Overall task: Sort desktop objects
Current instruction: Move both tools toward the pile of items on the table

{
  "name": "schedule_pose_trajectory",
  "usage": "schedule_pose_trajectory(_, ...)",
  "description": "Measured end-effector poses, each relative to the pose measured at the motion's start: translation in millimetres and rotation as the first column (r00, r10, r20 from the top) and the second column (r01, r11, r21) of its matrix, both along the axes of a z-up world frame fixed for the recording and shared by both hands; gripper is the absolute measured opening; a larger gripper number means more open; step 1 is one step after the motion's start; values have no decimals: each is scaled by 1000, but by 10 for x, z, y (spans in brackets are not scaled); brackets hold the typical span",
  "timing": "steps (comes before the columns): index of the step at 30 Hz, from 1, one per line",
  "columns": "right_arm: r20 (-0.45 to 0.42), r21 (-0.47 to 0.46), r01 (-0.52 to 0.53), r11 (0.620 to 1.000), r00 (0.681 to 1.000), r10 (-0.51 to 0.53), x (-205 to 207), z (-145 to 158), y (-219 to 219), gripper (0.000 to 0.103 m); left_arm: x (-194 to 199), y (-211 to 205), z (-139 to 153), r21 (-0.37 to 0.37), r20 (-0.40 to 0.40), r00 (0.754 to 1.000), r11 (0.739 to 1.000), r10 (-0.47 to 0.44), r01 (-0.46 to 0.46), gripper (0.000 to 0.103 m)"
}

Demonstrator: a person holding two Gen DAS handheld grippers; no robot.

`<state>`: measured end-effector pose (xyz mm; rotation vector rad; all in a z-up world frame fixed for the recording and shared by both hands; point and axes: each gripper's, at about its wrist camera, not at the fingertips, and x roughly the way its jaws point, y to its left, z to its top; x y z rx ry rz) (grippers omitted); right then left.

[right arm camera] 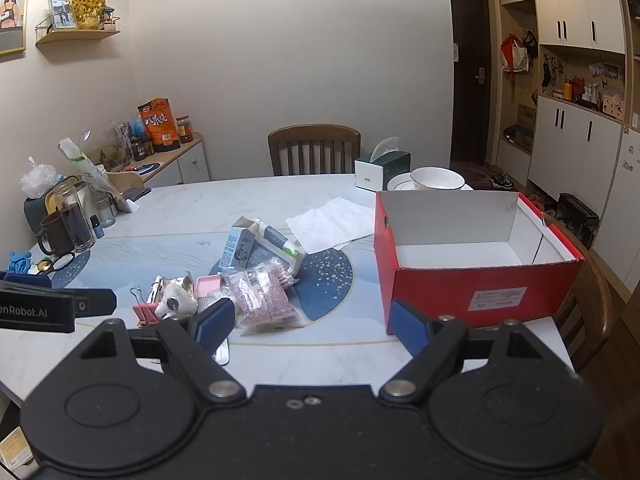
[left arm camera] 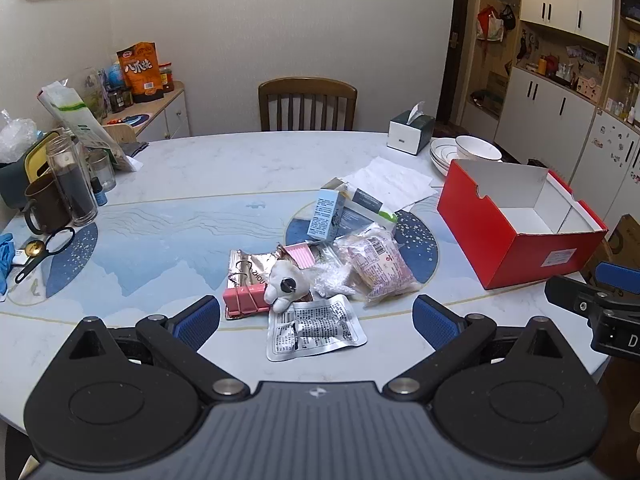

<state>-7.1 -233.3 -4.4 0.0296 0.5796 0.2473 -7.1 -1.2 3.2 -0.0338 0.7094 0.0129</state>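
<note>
A pile of small objects lies mid-table: a silver foil packet (left arm camera: 314,332), a white plush toy (left arm camera: 286,284), a pink binder clip (left arm camera: 244,298), a pink snack bag (left arm camera: 378,266), a blue carton (left arm camera: 326,216). The pile also shows in the right wrist view, with the snack bag (right arm camera: 264,296) and the carton (right arm camera: 236,250). An empty red box (left arm camera: 520,224) stands to the right, also in the right wrist view (right arm camera: 472,256). My left gripper (left arm camera: 316,320) is open, hovering just short of the foil packet. My right gripper (right arm camera: 310,326) is open and empty between pile and box.
A tissue box (left arm camera: 412,130), stacked bowls (left arm camera: 466,152) and white paper (left arm camera: 390,184) lie behind the box. Jars, a mug (left arm camera: 46,204), scissors (left arm camera: 44,250) and bags crowd the table's left edge. A wooden chair (left arm camera: 307,104) stands at the far side.
</note>
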Motion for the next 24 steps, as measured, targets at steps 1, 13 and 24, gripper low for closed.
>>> schedule_pose_trajectory(1,0,2,-1,1000,1000,1,-2,6,2,84,-1,6,1,-4,1,1000,1000,1,-1,103)
schedule_pose_trajectory(13,7,4,-3,1000,1000,3,-10,23,9,84,-61,45,39,-35,33,999,999,-1,3,103)
schedule_pose_trajectory(24,9,1,-19,1000,1000,19,-18,23,8,84,-80,70,63,-69,54,999,998,-4,7,103)
